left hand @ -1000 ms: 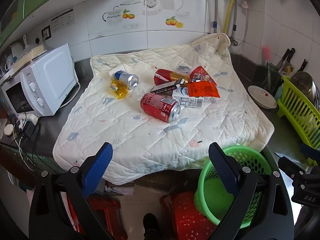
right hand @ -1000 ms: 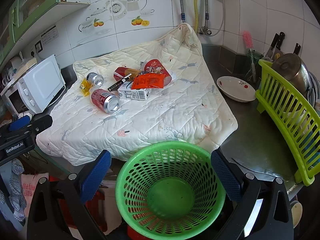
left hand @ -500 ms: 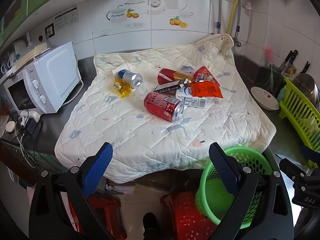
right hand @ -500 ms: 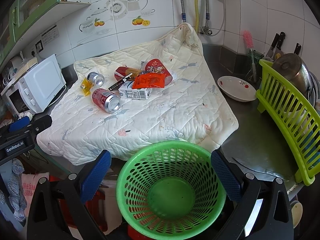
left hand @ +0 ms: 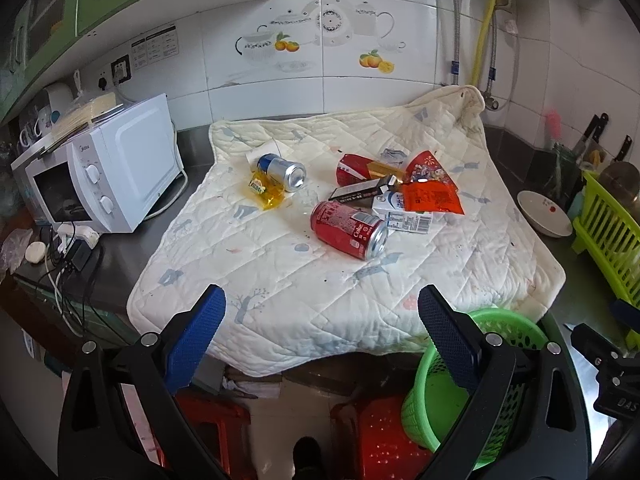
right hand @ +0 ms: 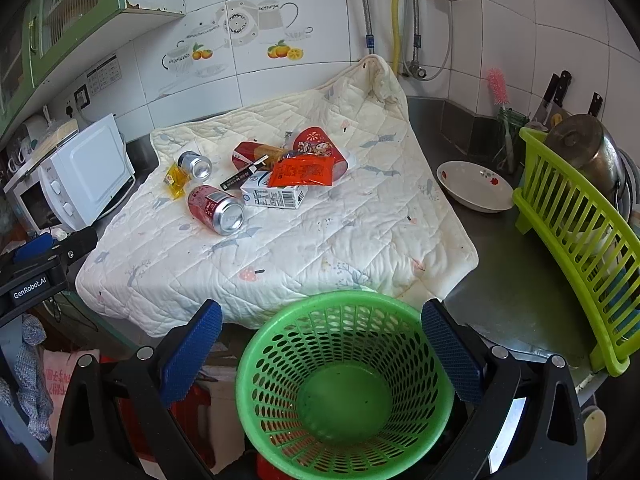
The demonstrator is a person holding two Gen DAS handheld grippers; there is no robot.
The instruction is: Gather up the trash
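Note:
Trash lies on a quilted white mat (left hand: 280, 272) (right hand: 320, 240): a red Coke can (left hand: 349, 230) (right hand: 216, 209) on its side, a silver-blue can (left hand: 282, 172) (right hand: 195, 165), a yellow wrapper (left hand: 264, 192), a white carton (left hand: 402, 216) (right hand: 274, 196), orange and red snack packets (left hand: 432, 198) (right hand: 302, 172) and a black box (left hand: 360, 190). An empty green basket (right hand: 344, 384) (left hand: 452, 380) stands below the mat's front edge. My left gripper (left hand: 320, 320) is open and empty before the mat. My right gripper (right hand: 320, 332) is open and empty over the basket.
A white microwave (left hand: 104, 176) stands left of the mat, with cables and plugs before it. A white bowl (right hand: 474, 186) and a lime dish rack (right hand: 580, 232) with a pot are on the right. Red stools (left hand: 372, 440) stand on the floor below.
My left gripper has moved forward and up toward the mat, so the trash appears closer. My right gripper has hardly moved. Both stay open.

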